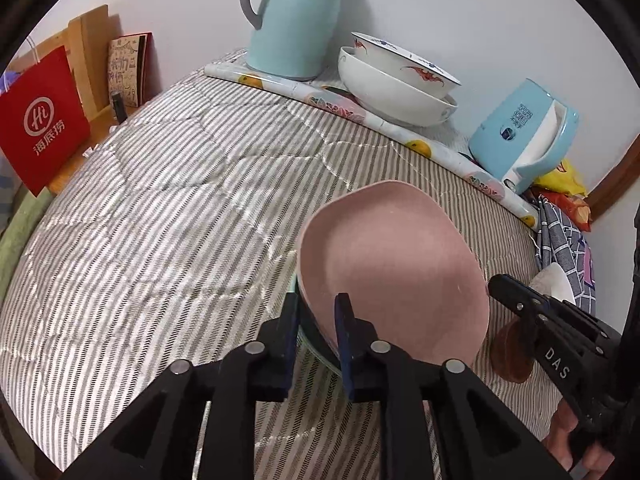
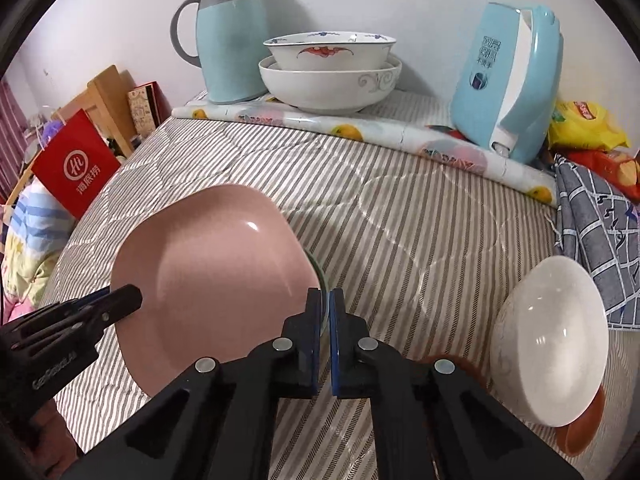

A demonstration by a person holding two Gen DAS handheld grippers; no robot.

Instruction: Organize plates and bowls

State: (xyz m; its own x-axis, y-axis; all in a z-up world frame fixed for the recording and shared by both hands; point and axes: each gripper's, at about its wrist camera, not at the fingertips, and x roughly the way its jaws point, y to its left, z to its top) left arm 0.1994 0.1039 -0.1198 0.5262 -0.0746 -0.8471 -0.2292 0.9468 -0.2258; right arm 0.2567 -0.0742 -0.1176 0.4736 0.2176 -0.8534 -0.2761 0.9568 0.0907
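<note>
Closest to you, your left gripper has its blue-padded jaws a little apart, straddling the near rim of the pink plate, one finger inside the rim and one outside; whether the pads actually press it is hard to say. Your right gripper is pinched together on the thin greenish rim of a dish sitting under the pink plate, and most of that dish is hidden, so you can't make out its shape. The plate itself is matte pink, squarish with rounded corners and a shallow well. Off to the right a glossy white bowl lies tipped on its side over something brown that's partly cut off. It all sits on a quilted, grey-and-white striped cover, soft and a bit shiny. Further back, on a rolled fruit-print sheet, two white porcelain bowls are nested, the top one painted with red and blue motifs, between a pale blue jug and a blue plastic kettle. Snack bags and a checked cloth crowd the right edge, a red paper bag the left, plain wall behind.
</note>
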